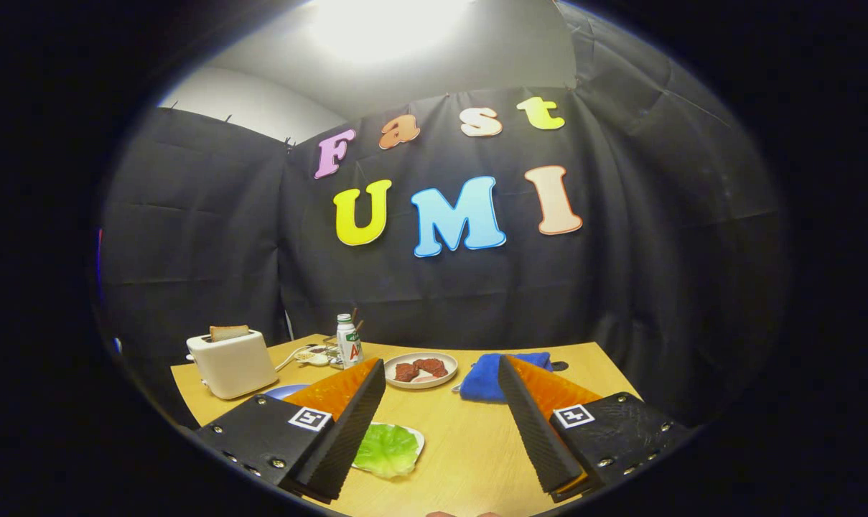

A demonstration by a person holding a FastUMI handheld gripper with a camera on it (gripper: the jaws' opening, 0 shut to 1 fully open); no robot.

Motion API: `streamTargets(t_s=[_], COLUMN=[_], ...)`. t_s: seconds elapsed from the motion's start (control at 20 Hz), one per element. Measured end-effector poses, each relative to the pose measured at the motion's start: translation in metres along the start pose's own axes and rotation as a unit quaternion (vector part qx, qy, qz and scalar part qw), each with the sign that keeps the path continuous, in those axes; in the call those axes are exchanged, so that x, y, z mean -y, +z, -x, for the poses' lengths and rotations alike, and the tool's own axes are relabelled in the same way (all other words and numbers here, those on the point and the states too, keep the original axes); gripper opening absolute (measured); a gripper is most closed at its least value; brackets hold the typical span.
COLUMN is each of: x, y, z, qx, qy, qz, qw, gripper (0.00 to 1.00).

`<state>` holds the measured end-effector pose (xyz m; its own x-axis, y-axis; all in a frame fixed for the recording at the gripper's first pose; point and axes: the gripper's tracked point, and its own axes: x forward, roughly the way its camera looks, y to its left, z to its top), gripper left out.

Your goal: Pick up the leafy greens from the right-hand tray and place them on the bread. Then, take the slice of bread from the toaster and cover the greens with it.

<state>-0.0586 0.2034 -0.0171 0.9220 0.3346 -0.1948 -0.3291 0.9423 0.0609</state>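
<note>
Booth: black cloth walls close in a wooden counter [469, 445] under a bright ceiling light.
Gripper: the gripper [441, 373] hangs above the counter with its fingers spread wide and nothing between them.
Greens: the lettuce leaf [386, 449] lies on a small white tray [417, 435] just inside the left finger, low and close, partly hidden by that finger.
Bread to cover: a blue plate [283, 391] peeks out behind the left finger; whether a slice lies on it cannot be told.
Toaster: the white toaster [231, 362] stands beyond the left finger at the counter's far left, a slice of toast [228, 332] sticking up from its slot.
Other things: a plate of meat [421, 370] sits ahead between the fingers, a blue cloth [487, 377] beside it near the right finger, a small bottle [348, 339] and a cable behind.
Risk, grasp: the leaf is thin and flat, so the fingers may close on the tray's rim or scrape over the leaf and shove the tray.
Risk, carry: a limp leaf pinched at one edge could fold or slip off on the way.
Risk, toaster: a crooked pull on the toast may tip the light toaster.
</note>
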Motion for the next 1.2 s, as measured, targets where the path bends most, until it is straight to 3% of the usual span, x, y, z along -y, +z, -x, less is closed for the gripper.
streamTargets(t_s=[0.6,0.9,1.2], x=[-0.02,-0.061,-0.082], y=[-0.029,-0.051,-0.079], z=[-0.005,-0.015,-0.034], qx=[-0.098,-0.179,-0.274], qy=[-0.029,0.014,0.035], qz=[0.011,-0.012,-0.03], qw=[0.995,0.984,0.961], gripper=[0.97,0.97,0.97])
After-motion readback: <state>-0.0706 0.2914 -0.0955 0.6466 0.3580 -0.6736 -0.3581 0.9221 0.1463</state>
